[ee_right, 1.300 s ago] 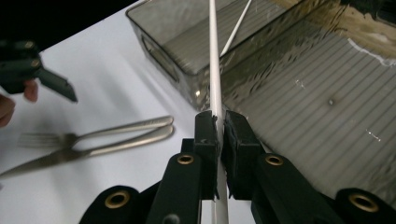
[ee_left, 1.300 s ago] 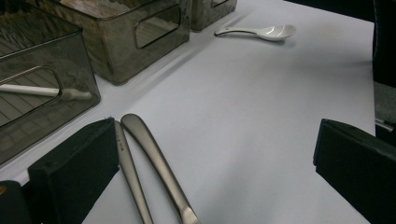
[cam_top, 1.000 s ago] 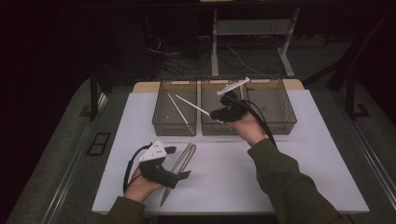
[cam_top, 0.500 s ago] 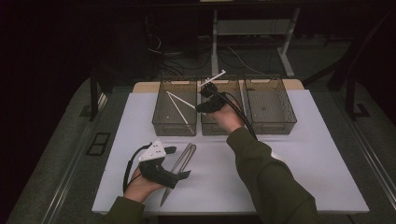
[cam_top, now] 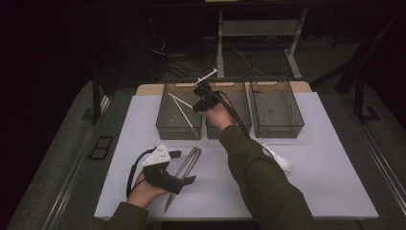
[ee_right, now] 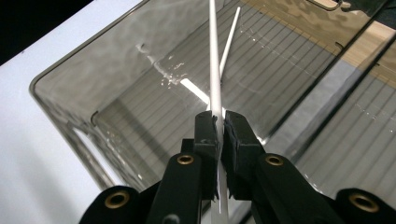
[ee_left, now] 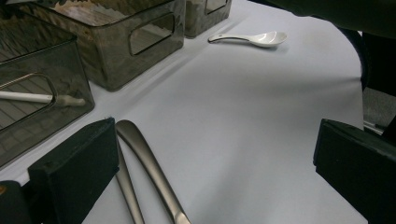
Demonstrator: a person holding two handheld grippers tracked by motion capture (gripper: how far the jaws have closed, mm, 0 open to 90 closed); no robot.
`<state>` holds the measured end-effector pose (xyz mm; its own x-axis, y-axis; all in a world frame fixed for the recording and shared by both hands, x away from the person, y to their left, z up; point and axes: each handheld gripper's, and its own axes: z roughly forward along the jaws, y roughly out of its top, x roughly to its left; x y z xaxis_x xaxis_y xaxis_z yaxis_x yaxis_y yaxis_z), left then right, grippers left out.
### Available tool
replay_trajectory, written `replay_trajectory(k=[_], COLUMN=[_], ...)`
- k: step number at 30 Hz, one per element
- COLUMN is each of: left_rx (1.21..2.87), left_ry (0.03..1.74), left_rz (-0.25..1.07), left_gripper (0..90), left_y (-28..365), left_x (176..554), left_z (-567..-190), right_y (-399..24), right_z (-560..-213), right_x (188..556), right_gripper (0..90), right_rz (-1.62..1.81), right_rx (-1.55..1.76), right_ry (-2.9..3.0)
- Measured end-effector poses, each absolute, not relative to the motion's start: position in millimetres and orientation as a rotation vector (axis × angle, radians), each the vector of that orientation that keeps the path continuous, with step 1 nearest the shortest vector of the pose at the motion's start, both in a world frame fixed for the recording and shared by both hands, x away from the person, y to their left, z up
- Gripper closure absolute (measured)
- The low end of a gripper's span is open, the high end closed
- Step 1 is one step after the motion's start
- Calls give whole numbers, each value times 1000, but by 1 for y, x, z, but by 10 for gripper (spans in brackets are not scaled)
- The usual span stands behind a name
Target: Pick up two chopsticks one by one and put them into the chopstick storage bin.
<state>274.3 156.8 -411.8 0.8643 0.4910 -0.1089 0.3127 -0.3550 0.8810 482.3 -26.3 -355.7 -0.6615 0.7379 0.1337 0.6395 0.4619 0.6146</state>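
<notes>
White sheet covers the table, dark room beyond it. Nearest the person, the left gripper rests low on the sheet, jaws spread wide, nothing between them; two metal utensils lie side by side just beside its one jaw, their handles plain in the left gripper view. A white spoon lies on the sheet off to the right, apart from everything else.

Farther out stand three smoky clear bins in a row. The right gripper hangs over the left bin, jaws pinched narrow on a white chopstick that runs up past the pads and out over the bin floor. A second white chopstick already lies aslant inside that bin.

Judgement: step in hand is dropping the held stick in with its mate. To do it well, bring the stick low and roughly level, both ends inside the rim, lined up with the bin's long side, then ease the jaws apart. Releasing high risks a bounce over the wall. The middle bin and right bin are not involved.
</notes>
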Motion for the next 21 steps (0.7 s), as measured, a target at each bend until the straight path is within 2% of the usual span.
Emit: replay_trajectory(k=[21], left_rx=[1966], left_ry=[581], left_rz=[208], left_gripper=[0], left_y=[157], left_x=[275], left_z=[-411], right_y=[3], right_z=[-373], right_x=[495], right_gripper=[829], right_rz=[881], right_rx=[1223], right_ry=[2581])
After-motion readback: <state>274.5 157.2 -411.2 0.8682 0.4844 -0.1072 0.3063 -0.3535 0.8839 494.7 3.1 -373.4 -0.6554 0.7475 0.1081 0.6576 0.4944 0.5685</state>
